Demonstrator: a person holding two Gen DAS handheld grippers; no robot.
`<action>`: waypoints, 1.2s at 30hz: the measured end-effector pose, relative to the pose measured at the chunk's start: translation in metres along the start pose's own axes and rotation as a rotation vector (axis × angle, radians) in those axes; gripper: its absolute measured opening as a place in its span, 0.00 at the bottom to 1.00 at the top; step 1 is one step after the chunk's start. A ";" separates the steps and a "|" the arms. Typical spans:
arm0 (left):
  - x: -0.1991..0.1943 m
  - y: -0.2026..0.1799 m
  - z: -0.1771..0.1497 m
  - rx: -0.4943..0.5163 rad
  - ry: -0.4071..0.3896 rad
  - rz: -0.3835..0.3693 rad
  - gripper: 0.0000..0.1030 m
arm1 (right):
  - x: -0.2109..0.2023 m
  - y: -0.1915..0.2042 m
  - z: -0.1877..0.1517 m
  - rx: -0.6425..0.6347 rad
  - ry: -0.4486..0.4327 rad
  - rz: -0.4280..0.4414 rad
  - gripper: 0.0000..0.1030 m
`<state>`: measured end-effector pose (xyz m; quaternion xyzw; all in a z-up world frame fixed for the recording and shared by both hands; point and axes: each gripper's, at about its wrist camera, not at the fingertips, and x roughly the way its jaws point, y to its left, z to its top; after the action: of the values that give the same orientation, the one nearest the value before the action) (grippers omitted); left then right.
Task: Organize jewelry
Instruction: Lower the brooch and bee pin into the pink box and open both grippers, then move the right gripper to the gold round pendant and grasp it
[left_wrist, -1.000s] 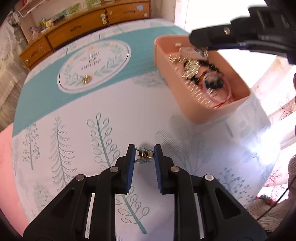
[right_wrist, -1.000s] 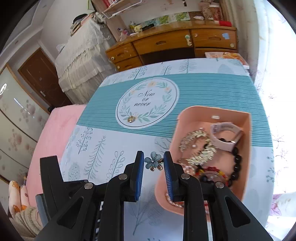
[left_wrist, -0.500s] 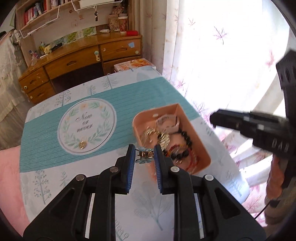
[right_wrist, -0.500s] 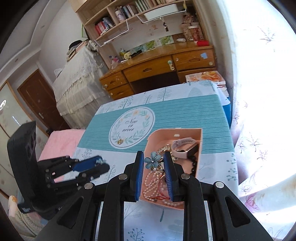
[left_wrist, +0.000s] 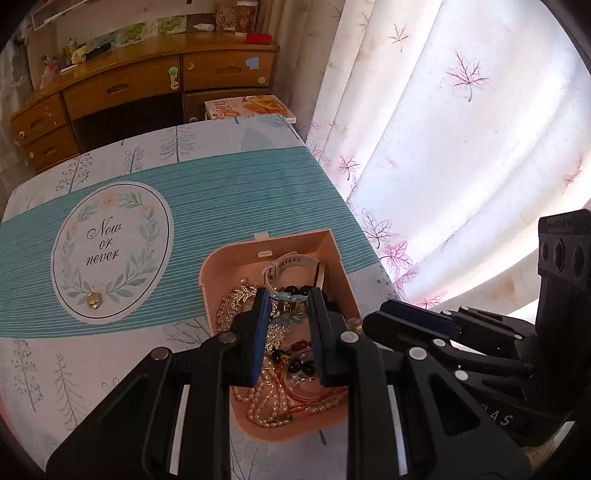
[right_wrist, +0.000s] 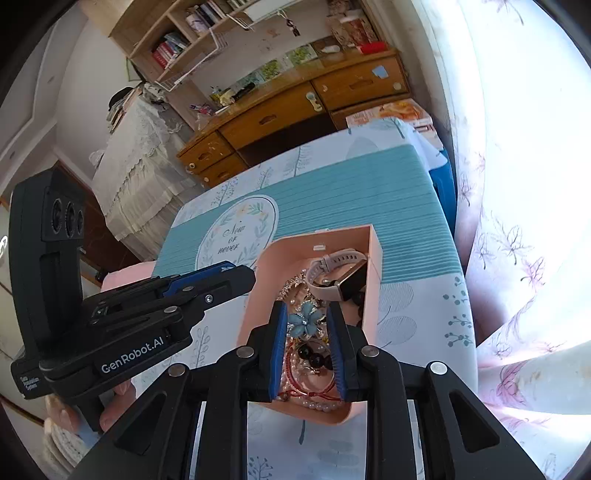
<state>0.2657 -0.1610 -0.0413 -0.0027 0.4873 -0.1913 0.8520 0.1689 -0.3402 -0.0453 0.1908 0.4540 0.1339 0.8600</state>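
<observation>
A pink box (left_wrist: 236, 254) (right_wrist: 373, 280) on the table holds a pale watch (left_wrist: 295, 262) (right_wrist: 332, 273), pearl strands (left_wrist: 266, 402), dark beads and gold pieces. My left gripper (left_wrist: 287, 298) is shut on a small gold and blue clip (left_wrist: 290, 300) above the box. My right gripper (right_wrist: 305, 320) is shut on a blue flower brooch (right_wrist: 305, 322), also above the box. The right gripper shows at the right of the left wrist view (left_wrist: 413, 325); the left gripper shows at the left of the right wrist view (right_wrist: 207, 280). A small gold piece (left_wrist: 92, 299) lies on the round print.
The table carries a teal and white cloth (left_wrist: 229, 192) with a round "Now or never" print (left_wrist: 110, 251). A curtain (left_wrist: 443, 147) hangs close on the right. A wooden desk (left_wrist: 147, 88) stands behind the table, with a book (left_wrist: 251, 105) near it.
Both grippers rose from the cloth and moved over the pink box, each still holding its piece. They now hover side by side above the jewelry.
</observation>
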 end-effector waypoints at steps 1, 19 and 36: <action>0.003 0.000 -0.001 0.000 0.003 0.000 0.17 | 0.005 -0.003 0.000 0.009 0.005 0.001 0.22; 0.025 0.000 -0.011 0.008 0.042 -0.007 0.46 | 0.018 -0.009 -0.005 0.026 -0.022 -0.023 0.32; -0.052 0.042 -0.072 0.010 -0.107 0.161 0.47 | 0.020 0.062 -0.037 -0.094 -0.020 -0.033 0.32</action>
<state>0.1960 -0.0914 -0.0436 0.0304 0.4389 -0.1241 0.8894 0.1456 -0.2690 -0.0507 0.1440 0.4414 0.1391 0.8747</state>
